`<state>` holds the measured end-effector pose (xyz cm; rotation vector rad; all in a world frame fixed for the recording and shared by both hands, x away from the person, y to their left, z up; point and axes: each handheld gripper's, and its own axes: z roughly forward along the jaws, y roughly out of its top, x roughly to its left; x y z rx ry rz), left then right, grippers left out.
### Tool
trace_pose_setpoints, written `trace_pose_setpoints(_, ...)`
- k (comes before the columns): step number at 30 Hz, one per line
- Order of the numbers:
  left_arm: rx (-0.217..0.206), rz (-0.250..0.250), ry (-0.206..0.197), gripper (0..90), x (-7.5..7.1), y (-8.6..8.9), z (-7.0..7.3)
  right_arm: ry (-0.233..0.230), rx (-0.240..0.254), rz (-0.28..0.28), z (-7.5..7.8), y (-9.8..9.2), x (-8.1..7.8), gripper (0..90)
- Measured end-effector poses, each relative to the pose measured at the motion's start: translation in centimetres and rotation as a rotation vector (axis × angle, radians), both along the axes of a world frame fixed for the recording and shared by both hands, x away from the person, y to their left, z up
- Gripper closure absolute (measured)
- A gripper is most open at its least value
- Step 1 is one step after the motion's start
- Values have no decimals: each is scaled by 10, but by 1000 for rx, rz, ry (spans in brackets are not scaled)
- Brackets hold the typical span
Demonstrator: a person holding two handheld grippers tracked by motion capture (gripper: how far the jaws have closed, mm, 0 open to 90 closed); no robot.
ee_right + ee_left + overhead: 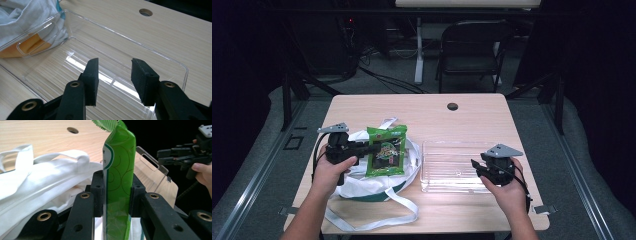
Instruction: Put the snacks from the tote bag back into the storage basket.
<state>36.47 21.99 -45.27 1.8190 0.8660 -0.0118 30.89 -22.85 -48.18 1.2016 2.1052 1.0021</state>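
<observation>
A green snack packet (pixel 386 151) hangs above a white cloth bag (pixel 371 181) at the table's left. My left gripper (pixel 368 148) is shut on the packet's left edge; in the left gripper view the packet (pixel 119 170) stands edge-on between the two pads (pixel 98 192). A clear plastic tray (pixel 451 166) lies empty at the table's right. My right gripper (pixel 476 166) stands open at the tray's near right rim, and in the right gripper view its jaws (pixel 113 80) hover over the tray's ribbed floor (pixel 75 72) with nothing between them.
The bag's long white straps (pixel 377 215) trail toward the table's front edge. A round cable hole (pixel 452 106) sits near the far edge. A dark folding chair (pixel 472 47) and a white table leg (pixel 418 47) stand beyond the table.
</observation>
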Motion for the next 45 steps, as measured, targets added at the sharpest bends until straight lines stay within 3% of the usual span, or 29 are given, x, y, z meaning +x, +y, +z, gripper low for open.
trace_pose_setpoints(13, -15, -54, -47, 720, -12, -13, 13, -31, -27, 66, 8, 9, -5, 623)
trace_pose_setpoints(19, -15, -68, -51, 721, -14, -18, 14, -23, -38, 125, 14, 16, -9, 673)
trace_pose_setpoints(26, -13, -76, -51, 721, -15, -22, 14, 3, -60, 228, 24, 26, -7, 671)
trace_pose_setpoints(29, -19, -85, -50, 721, -16, -25, 14, -8, -69, 274, 33, 33, -4, 650)
trace_pose_setpoints(34, -22, -96, -51, 721, -17, -27, 14, 17, -124, 358, 46, 42, 6, 648)
trace_pose_setpoints(41, -33, -105, -45, 722, -17, -29, 13, 75, -161, 445, 53, 55, 19, 649)
trace_pose_setpoints(45, -28, -112, -41, 722, -17, -30, 12, 103, -152, 498, 61, 63, 25, 647)
